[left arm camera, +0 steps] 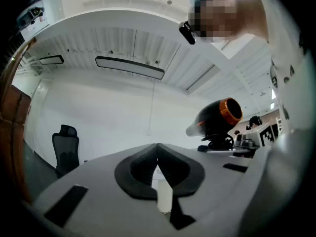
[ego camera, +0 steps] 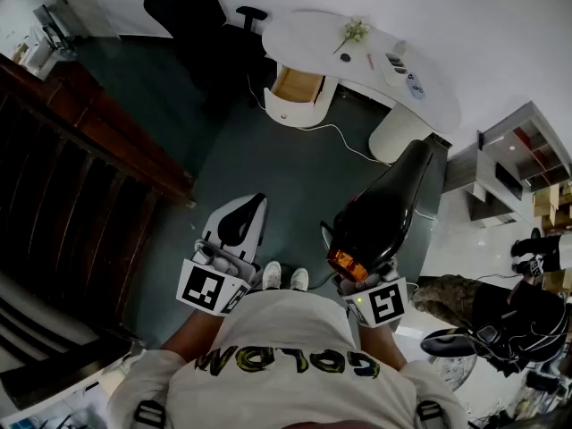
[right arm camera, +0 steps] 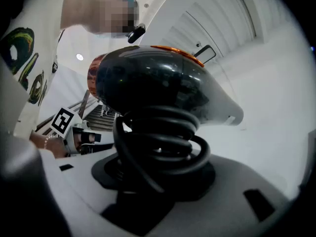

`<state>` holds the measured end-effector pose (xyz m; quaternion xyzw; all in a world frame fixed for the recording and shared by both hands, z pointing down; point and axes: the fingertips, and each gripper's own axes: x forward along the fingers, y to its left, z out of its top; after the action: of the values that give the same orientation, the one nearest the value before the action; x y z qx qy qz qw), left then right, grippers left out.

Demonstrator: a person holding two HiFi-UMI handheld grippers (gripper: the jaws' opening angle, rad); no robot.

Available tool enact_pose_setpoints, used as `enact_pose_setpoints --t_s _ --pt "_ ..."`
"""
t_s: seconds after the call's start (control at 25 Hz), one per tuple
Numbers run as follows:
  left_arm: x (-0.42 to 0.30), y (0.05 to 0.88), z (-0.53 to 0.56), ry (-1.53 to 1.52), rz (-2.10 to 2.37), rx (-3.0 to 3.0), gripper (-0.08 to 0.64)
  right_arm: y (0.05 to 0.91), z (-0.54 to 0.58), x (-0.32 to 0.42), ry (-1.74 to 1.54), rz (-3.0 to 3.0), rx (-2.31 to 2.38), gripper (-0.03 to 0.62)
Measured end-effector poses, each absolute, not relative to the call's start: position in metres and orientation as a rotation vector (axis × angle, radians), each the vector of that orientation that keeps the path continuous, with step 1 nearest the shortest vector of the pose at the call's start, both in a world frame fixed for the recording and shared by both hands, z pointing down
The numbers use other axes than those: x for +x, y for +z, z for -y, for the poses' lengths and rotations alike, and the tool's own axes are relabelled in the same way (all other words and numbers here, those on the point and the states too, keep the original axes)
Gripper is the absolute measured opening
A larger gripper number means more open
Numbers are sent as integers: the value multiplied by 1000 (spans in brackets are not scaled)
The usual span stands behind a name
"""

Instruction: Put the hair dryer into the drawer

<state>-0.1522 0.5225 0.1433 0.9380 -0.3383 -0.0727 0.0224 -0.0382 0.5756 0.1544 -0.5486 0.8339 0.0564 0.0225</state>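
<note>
Surface (ego camera: 308,27): one, white and curved, at the far side of the dark floor (ego camera: 268,164), well apart from both claws.
Chair (ego camera: 192,12): one, black, by the surface's left end.
Drawer (ego camera: 297,86): one, pulled open under the surface, with a wood-coloured inside.
Hair dryer (ego camera: 380,208): one, black with an orange rear ring. It is carried in the right claw, nozzle towards the surface, well short of the drawer.
Claws: two. The right claw (right arm camera: 158,162) pinches the dryer's cord-wound handle. The left claw (left arm camera: 158,149) is pressed together and holds nothing.
Shoes (ego camera: 272,275): two, white, on the floor between the claws.
Pose: both claws are held out before the chest, side by side, about level.
</note>
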Motion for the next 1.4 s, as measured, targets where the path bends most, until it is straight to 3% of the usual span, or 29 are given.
enact_pose_setpoints --t_s 0.84,1.4 --pt "-179 146 -492 -236 1009 2919 11 147 -538 -62 193 -2532 -1718 245" --pt "-121 146 -387 -217 1037 2921 11 151 -432 -5 211 -2548 -1718 245"
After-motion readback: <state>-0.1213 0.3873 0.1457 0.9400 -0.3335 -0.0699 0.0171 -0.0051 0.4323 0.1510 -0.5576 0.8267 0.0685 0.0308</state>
